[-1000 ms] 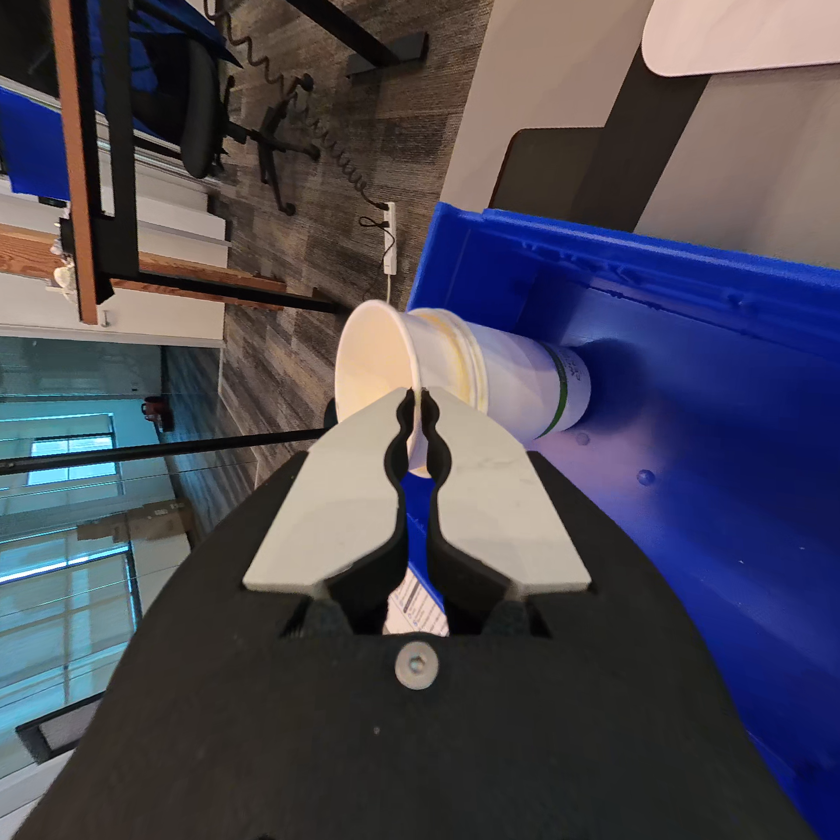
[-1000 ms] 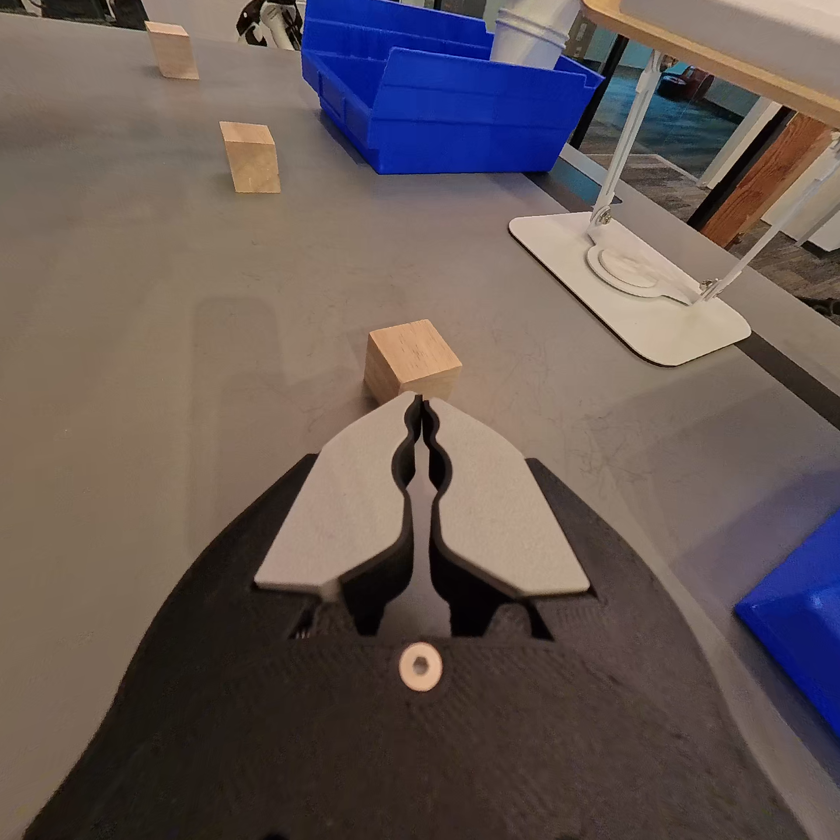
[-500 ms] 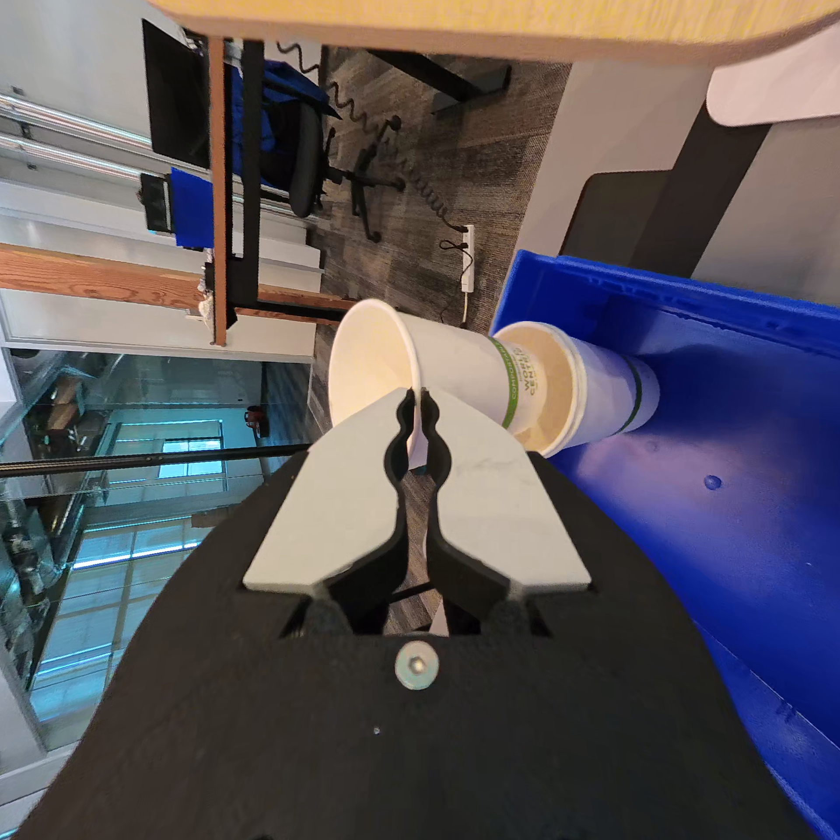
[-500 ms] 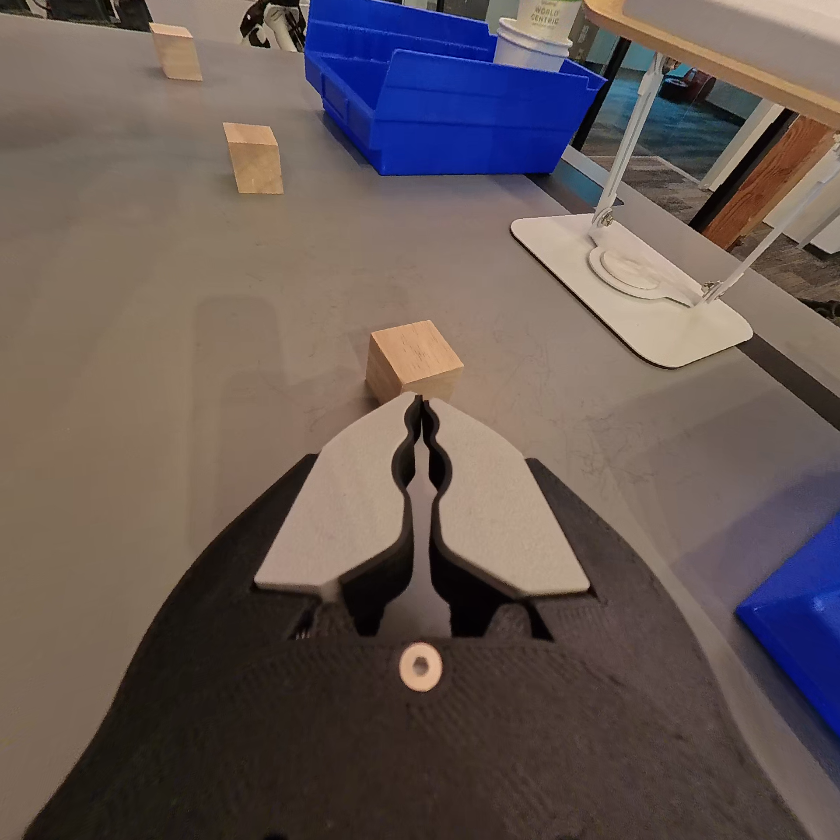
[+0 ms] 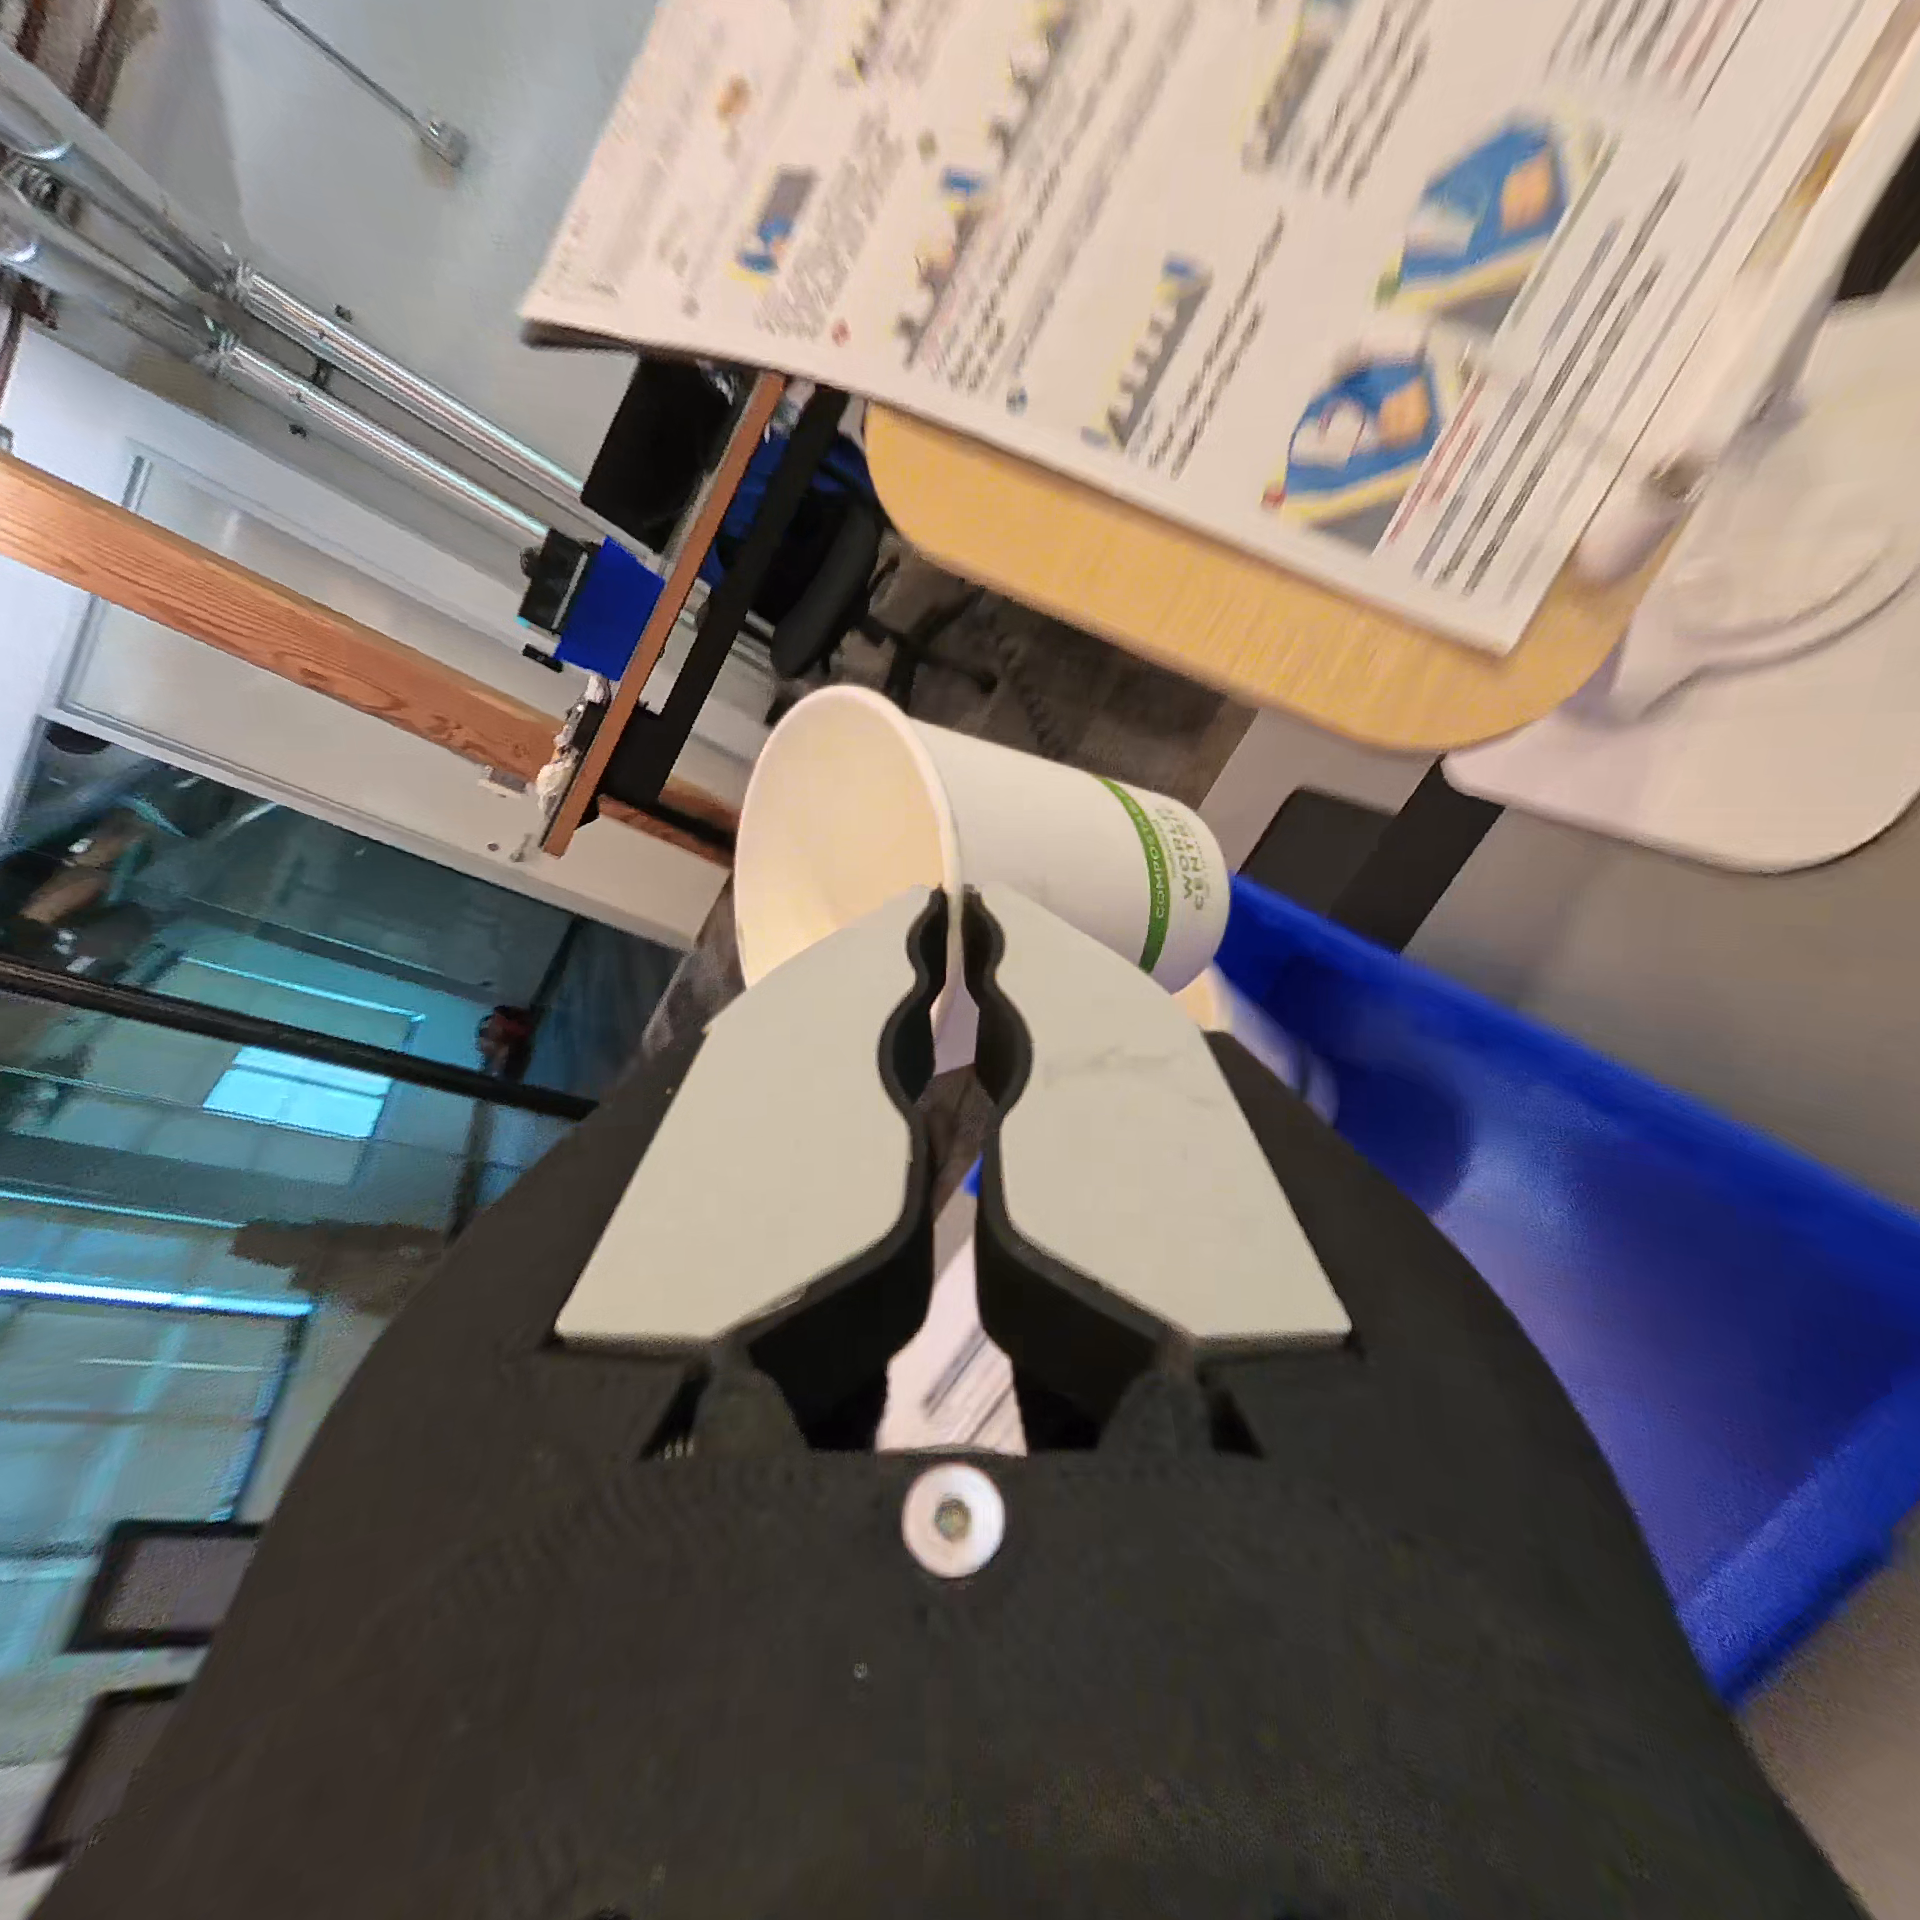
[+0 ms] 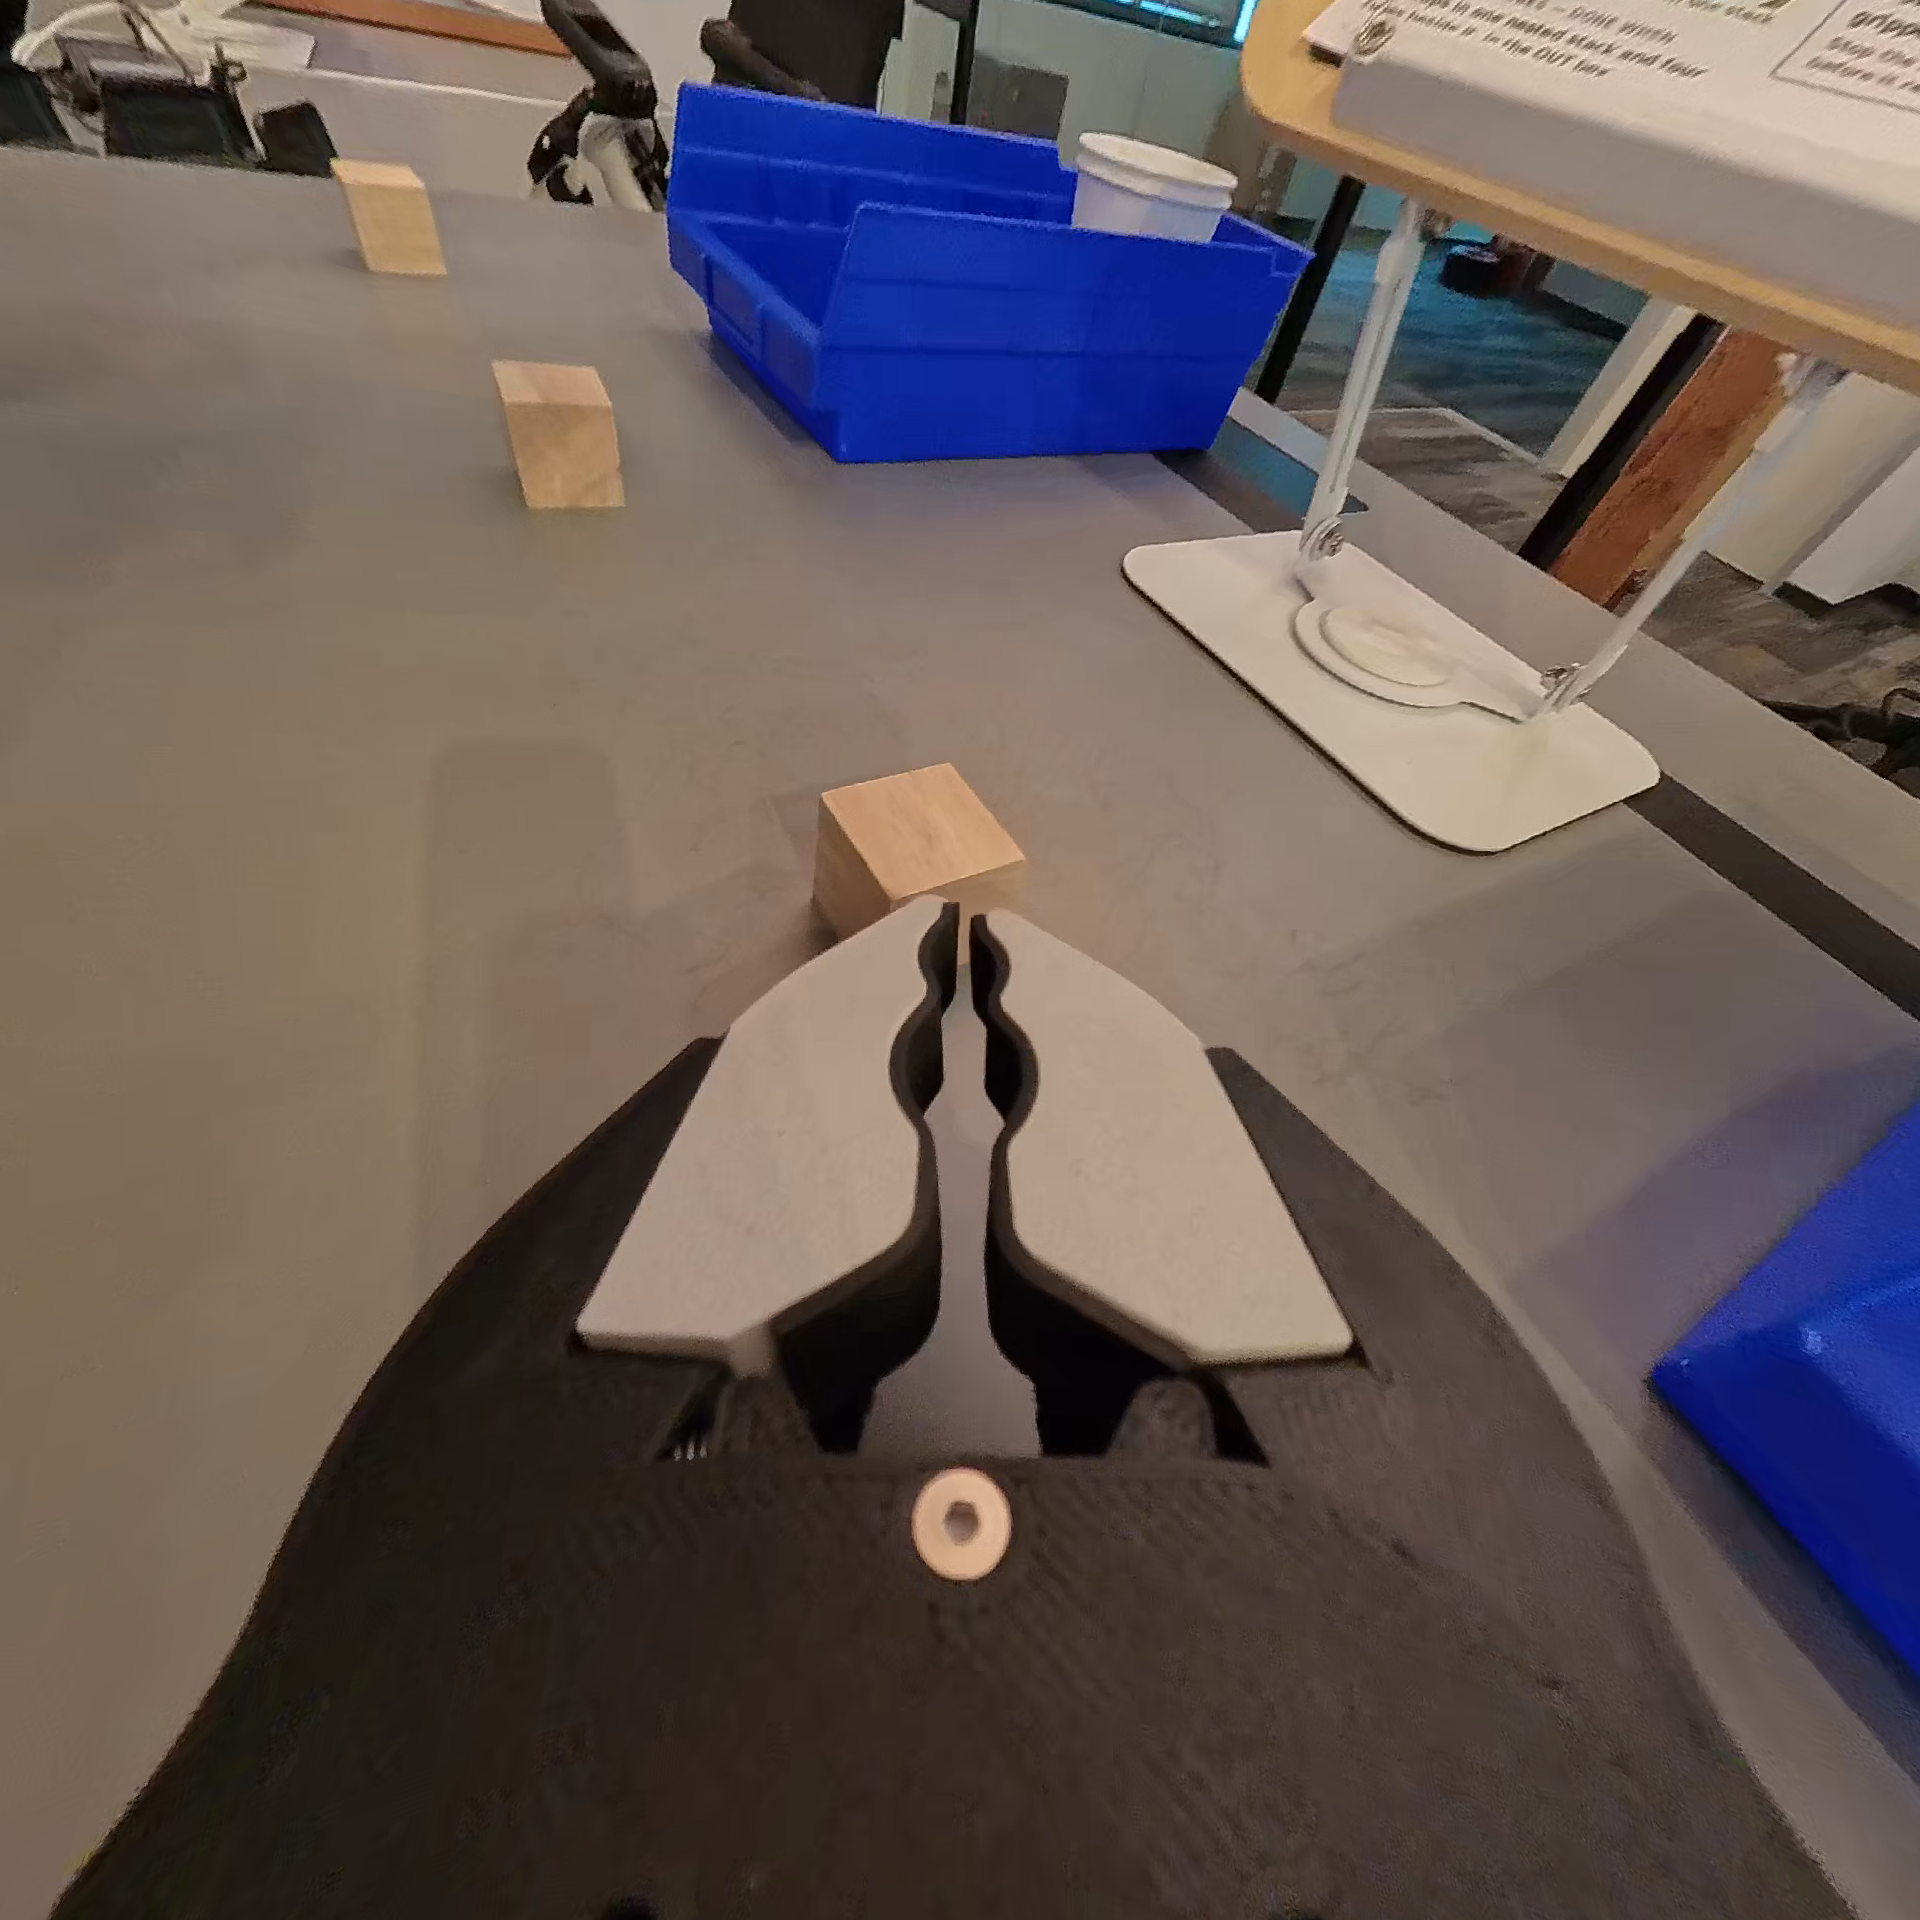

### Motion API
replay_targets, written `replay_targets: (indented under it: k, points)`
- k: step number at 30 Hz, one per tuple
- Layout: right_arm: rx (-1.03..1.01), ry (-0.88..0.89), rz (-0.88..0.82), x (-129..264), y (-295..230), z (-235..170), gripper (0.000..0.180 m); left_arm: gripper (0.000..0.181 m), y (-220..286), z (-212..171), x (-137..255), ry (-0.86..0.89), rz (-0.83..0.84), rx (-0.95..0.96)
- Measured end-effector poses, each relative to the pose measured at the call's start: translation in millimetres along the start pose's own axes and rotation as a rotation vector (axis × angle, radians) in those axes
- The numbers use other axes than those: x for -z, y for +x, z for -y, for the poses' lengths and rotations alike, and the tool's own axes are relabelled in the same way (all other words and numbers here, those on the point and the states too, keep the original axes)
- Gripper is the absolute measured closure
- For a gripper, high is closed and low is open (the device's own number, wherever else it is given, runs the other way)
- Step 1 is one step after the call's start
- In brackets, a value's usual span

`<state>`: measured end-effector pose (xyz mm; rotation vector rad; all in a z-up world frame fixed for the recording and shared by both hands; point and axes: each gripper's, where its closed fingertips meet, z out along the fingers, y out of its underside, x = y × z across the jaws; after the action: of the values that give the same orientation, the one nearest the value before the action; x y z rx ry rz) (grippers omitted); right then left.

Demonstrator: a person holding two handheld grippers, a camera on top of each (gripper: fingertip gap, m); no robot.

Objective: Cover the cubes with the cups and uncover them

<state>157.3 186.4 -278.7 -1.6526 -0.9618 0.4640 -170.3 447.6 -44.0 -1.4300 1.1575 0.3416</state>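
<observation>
The left tongs (image 5: 954, 906) are turned on their side and raised above the blue bin (image 5: 1621, 1226), pinched shut on the rim wall of a white paper cup (image 5: 1029, 842) with a green band; the cup lies sideways in the grip, mouth toward the camera and base pointing away over the bin's edge. The right tongs (image 6: 958, 914) hang low over the grey tabletop (image 6: 312, 831), level and pointing forward, their tips nearly together with only a thin slit between them and nothing held. Just beyond those tips sits a wooden cube (image 6: 914, 847), uncovered, and two more cubes, a middle cube (image 6: 559, 431) and a far cube (image 6: 390, 216), stand farther back to the left, well apart from each other. Only the right wrist view shows the cubes, a white stand base (image 6: 1392, 675) on the tabletop, and the stack of remaining cups (image 6: 1151, 197) standing in the far bin (image 6: 987, 343), plus a corner of a second blue bin (image 6: 1818, 1382) at the right edge. Only the left wrist view shows the held cup, with a blurred printed sheet (image 5: 1195, 239) on a wood-edged board overhead. Against half a second ago, the held cup has come fully clear of the stack, which no longer shows beside it, and the left tongs have lifted higher, while the right tongs have stayed put.
</observation>
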Motion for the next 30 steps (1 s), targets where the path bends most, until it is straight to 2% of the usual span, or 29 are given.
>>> replay_targets:
  k: [5,11,16,19,23,26,30]
  points:
    - [-0.026,0.034,-0.021,4.1,5.1,4.2,0.178,0.178,17.8,25.4,44.0,0.139,-0.035,0.174]
    - [0.015,0.067,-0.029,5.9,-1.7,14.3,0.174,0.178,47.8,44.4,72.1,0.224,-0.102,0.277]
    - [0.119,0.222,-0.089,16.0,-11.1,60.9,0.147,0.178,75.0,74.5,94.6,0.36,-0.187,0.439]
    - [0.122,0.334,-0.07,18.2,-20.9,100.0,0.129,0.178,96.4,101.5,108.2,0.453,-0.253,0.526]
    - [-0.006,0.495,-0.004,15.1,-16.7,160.0,0.092,0.179,139.5,141.0,122.9,0.559,-0.37,0.616]
    - [-0.145,0.568,0.054,3.5,-2.1,189.8,0.067,0.179,172.6,166.0,129.8,0.606,-0.443,0.655]
    - [-0.233,0.609,0.138,-8.4,5.1,209.0,0.064,0.179,202.5,187.0,135.3,0.64,-0.507,0.682]
